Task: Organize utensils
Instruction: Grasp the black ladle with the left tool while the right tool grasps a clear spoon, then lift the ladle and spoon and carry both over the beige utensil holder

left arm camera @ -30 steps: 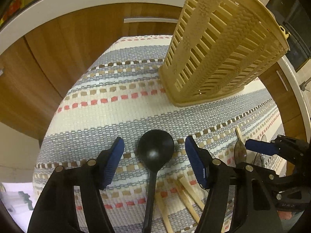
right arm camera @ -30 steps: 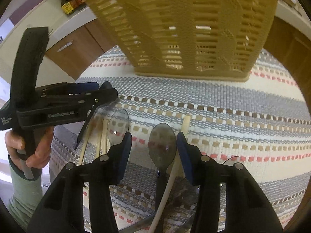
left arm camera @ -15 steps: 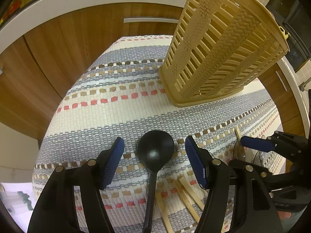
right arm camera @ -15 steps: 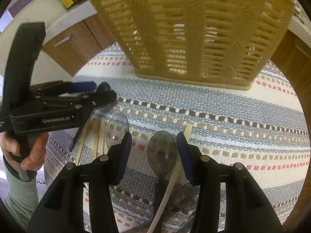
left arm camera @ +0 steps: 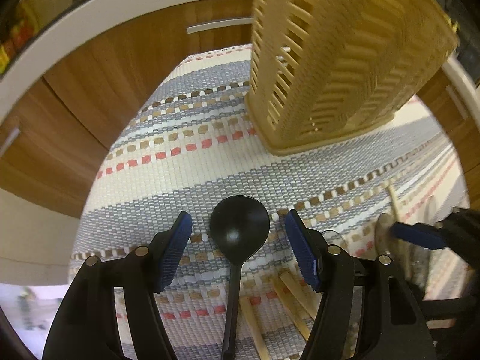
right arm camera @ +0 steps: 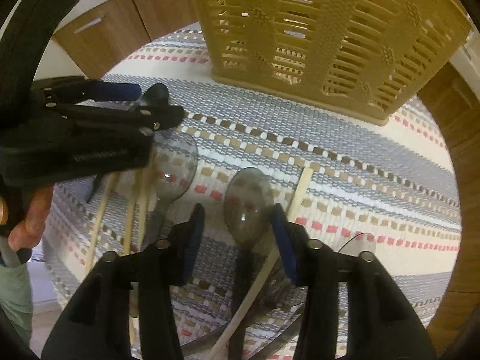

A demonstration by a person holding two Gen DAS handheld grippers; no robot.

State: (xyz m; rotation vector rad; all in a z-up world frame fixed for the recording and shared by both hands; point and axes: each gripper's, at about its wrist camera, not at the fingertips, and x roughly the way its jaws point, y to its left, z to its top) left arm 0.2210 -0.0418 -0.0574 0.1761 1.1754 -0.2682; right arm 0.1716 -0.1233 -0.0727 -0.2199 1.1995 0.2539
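A black ladle (left arm camera: 239, 229) lies on the striped mat, its bowl between the blue pads of my left gripper (left arm camera: 240, 241). That gripper is open and neither pad touches the ladle. In the right wrist view, a clear grey spoon (right arm camera: 249, 207) lies between the pads of my right gripper (right arm camera: 238, 235). Its jaws are closing, and a gap still shows on the left side of the spoon. A wooden chopstick (right arm camera: 300, 192) runs under the right pad. The tan slotted basket (right arm camera: 324, 39) stands upright at the far side of the mat.
A second clear spoon (right arm camera: 177, 174) and several chopsticks (right arm camera: 138, 210) lie left of my right gripper, partly under the left gripper's body (right arm camera: 90, 138). The rim of a clear round dish (right arm camera: 357, 238) shows at the lower right. Wooden cabinet doors (left arm camera: 90, 90) surround the woven mat (left arm camera: 180, 180).
My right gripper's jaws have narrowed around the clear spoon and it has come lower over the mat. The left gripper has shifted a little and looms larger in the right view.
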